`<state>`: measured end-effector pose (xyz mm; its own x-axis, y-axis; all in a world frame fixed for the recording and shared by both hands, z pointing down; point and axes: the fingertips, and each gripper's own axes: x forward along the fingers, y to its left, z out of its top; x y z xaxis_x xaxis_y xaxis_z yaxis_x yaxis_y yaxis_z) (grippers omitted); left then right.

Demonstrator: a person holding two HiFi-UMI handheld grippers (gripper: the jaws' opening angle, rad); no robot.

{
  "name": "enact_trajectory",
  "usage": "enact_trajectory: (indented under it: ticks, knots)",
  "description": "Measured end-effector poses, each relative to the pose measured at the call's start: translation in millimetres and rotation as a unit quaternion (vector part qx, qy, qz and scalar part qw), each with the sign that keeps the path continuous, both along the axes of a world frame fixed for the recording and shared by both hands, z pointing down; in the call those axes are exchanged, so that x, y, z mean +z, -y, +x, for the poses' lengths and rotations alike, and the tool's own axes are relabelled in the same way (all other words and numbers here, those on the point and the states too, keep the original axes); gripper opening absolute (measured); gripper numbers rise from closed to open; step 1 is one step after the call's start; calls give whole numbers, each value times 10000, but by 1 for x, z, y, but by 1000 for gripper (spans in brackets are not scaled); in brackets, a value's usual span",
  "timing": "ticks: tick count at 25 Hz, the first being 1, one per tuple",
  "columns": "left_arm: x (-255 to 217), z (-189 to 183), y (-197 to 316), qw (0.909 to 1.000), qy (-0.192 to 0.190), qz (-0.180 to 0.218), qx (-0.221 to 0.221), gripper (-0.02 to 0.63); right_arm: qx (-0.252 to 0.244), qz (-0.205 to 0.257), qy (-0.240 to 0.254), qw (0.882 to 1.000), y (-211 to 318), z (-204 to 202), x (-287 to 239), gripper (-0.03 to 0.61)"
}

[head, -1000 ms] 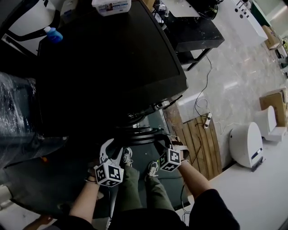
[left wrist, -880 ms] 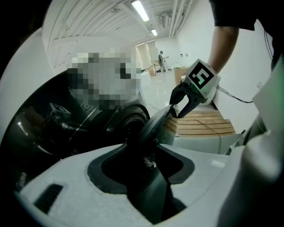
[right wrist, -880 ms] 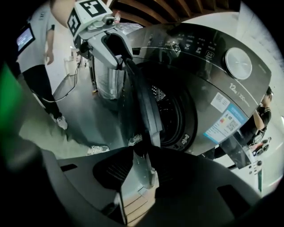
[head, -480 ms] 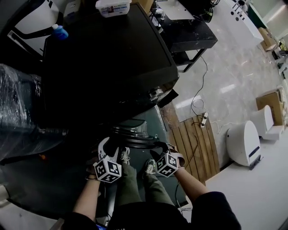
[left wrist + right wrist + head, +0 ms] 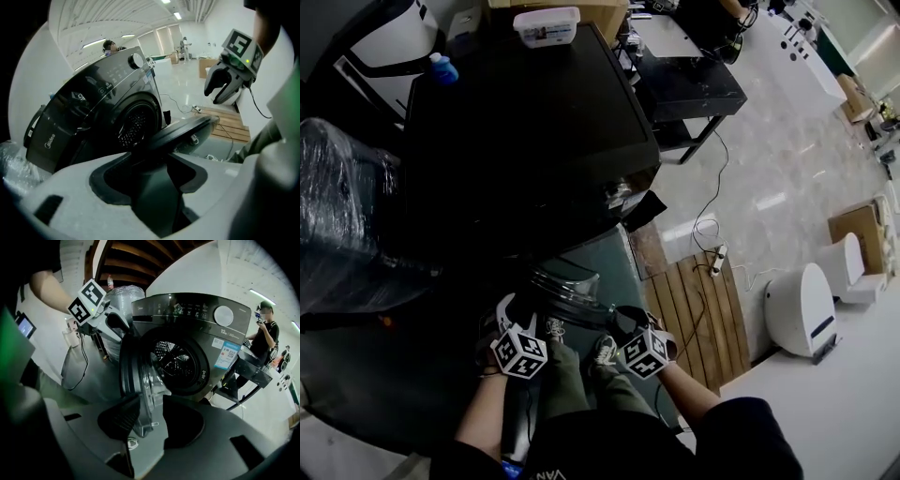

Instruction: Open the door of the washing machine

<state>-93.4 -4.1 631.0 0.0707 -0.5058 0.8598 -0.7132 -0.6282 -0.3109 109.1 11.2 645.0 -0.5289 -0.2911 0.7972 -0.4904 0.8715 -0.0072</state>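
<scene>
A pale, glossy floor (image 5: 787,169) is stretching through a bright hall, and the dark washing machine (image 5: 525,141) is standing on it, seen from above in the head view. A white box (image 5: 547,26) is sitting at the back edge of the machine's top, and a blue-capped bottle (image 5: 442,68) is standing just behind the machine's rear corner. A plastic-wrapped bundle (image 5: 342,216) is crowding one side of the machine, while wooden slats (image 5: 694,309) are lying on the floor off the other side. In the right gripper view a person (image 5: 265,341) is standing beside the machine.

The door (image 5: 572,292) is hanging swung well out from the machine's front, and the perforated drum (image 5: 176,359) is showing through the round opening.

Both tools are working at the door's free rim, in front of the machine. The left gripper (image 5: 514,314) is holding its jaws wide apart; they have just been opening, with the rim lying between them. The right gripper (image 5: 626,324) is keeping its jaws parted around the rim's edge; they have just been closing a little, one pad just beside the rim and the other clear of it.
</scene>
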Motion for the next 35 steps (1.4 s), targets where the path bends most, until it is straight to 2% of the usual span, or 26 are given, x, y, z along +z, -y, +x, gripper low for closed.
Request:
enact_trajectory:
  ticks: [4, 9, 11, 19, 21, 30, 35]
  knots:
    - [-1, -8, -18, 9964, -293, -23, -792, 210, 92, 72, 176, 9998, -1, 2, -13, 160]
    - [-3, -14, -45, 9876, -360, -22, -1529, 137, -28, 171, 212, 9996, -5, 11, -28, 160]
    - [-3, -19, -57, 9826, -399, -82, -1812, 126, -47, 230, 239, 9994, -7, 16, -34, 160]
    - [1, -42, -94, 9642, -216, -307, -2627, 81, -142, 297, 401, 9987, -21, 26, -49, 158]
    - [-2, -49, -102, 9601, -186, -317, -2771, 63, -151, 279, 465, 9984, -25, 22, -53, 158]
    - [-12, -74, -132, 9450, -390, -233, -3238, 64, -207, 326, 562, 9977, -32, -10, -66, 156]
    - [-23, -97, -144, 9441, -612, -75, -3239, 64, -6, 392, 520, 9979, -38, -35, -73, 156]
